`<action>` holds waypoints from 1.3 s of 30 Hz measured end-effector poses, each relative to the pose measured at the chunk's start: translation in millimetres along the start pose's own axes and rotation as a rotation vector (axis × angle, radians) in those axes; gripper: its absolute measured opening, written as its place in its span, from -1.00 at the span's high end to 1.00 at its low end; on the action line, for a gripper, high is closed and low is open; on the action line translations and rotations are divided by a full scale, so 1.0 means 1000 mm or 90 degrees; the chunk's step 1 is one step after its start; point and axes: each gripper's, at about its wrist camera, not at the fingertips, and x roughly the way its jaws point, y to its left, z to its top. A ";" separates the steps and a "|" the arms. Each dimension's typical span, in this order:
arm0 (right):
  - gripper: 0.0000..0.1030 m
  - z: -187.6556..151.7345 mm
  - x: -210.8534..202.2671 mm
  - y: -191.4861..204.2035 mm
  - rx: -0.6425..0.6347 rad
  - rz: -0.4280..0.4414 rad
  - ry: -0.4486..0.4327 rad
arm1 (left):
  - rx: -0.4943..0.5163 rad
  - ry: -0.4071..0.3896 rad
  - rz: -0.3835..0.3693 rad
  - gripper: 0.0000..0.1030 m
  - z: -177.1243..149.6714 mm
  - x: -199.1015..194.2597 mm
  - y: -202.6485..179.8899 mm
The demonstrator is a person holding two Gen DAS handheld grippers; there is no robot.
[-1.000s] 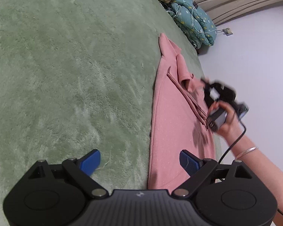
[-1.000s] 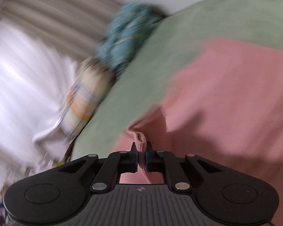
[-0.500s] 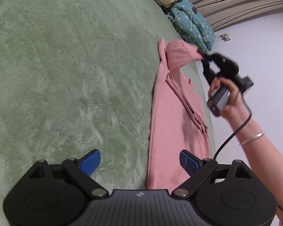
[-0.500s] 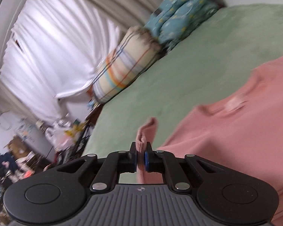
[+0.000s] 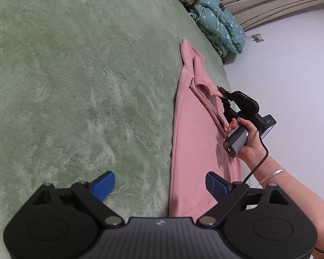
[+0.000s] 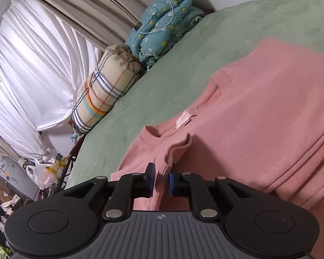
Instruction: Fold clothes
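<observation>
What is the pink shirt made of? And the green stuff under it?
The pink shirt looks like soft knitted cotton, matte, with a ribbed cuff and hem. The green cover looks like plush fleece: fuzzy, with brushed streaks. Both are guesses from looks.

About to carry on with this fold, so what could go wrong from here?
The right gripper has just been opening with the cuff between its pads, so the sleeve may slip and land crooked on the sweater. The left gripper holds nothing, so the body could drag across the blanket.
</observation>
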 end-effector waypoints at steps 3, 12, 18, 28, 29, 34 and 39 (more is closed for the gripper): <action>0.86 0.005 0.004 0.017 -0.078 0.010 -0.001 | 0.002 0.001 0.003 -0.76 0.001 0.001 -0.001; 0.76 0.017 0.016 0.011 -0.095 -0.047 0.044 | 0.001 0.000 0.010 -0.76 0.002 0.000 -0.004; 0.31 0.024 -0.007 -0.024 0.009 -0.078 -0.009 | -0.005 0.004 0.008 -0.76 0.003 0.003 -0.001; 0.92 0.035 0.041 -0.010 -0.094 -0.059 0.104 | 0.028 -0.025 0.006 -0.76 0.015 -0.002 -0.016; 0.91 0.035 0.045 -0.005 -0.117 -0.059 0.110 | 0.034 -0.028 0.005 -0.76 0.017 -0.002 -0.019; 0.91 0.047 0.059 0.023 -0.194 -0.068 0.095 | 0.052 -0.036 0.002 -0.76 0.031 0.004 -0.030; 0.80 0.053 0.061 0.012 -0.180 -0.121 0.116 | 0.059 -0.022 0.001 -0.76 0.035 0.016 -0.037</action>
